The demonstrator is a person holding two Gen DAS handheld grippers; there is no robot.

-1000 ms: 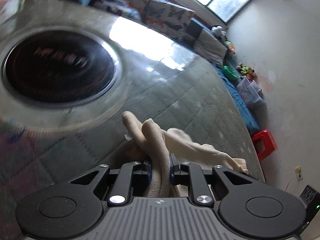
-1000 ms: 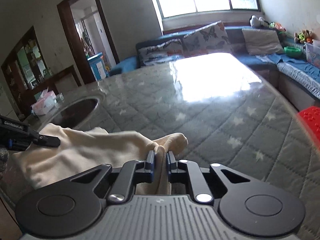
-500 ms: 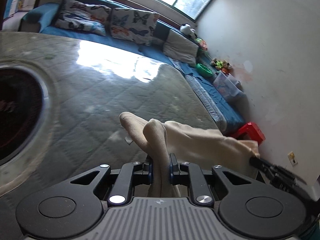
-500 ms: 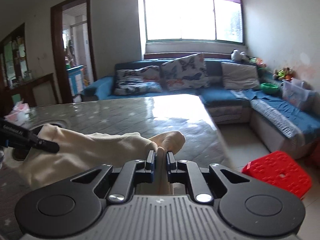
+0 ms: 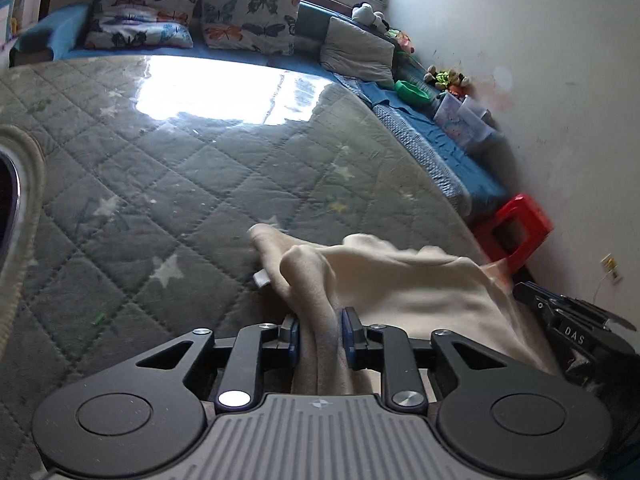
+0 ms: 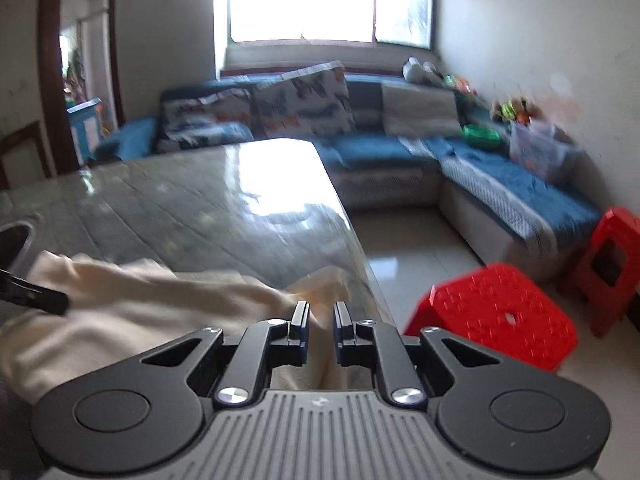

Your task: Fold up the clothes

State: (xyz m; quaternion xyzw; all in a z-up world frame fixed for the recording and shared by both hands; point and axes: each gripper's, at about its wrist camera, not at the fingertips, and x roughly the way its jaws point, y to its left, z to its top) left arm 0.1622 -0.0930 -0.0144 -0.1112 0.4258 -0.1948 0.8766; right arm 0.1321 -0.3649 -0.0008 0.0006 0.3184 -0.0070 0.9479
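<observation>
A cream garment [image 5: 404,280] is stretched between my two grippers over the near right corner of the grey quilted table [image 5: 192,168]. My left gripper [image 5: 319,330] is shut on a bunched edge of it. My right gripper [image 6: 321,322] is shut on the other edge of the garment [image 6: 132,304], near the table's right edge [image 6: 352,240]. The right gripper's body shows at the far right of the left wrist view [image 5: 576,328], and the left gripper's tip shows at the left of the right wrist view [image 6: 36,294].
A round dark inset [image 5: 8,192] sits in the table at the left. Two red plastic stools [image 6: 496,316] stand on the floor right of the table. A blue corner sofa [image 6: 500,184] with cushions and toys runs along the far and right walls.
Both grippers have swung right and pulled back toward the table's near right corner, carrying the garment. The round inset has slid almost out of the left view; the red stools have come closer.
</observation>
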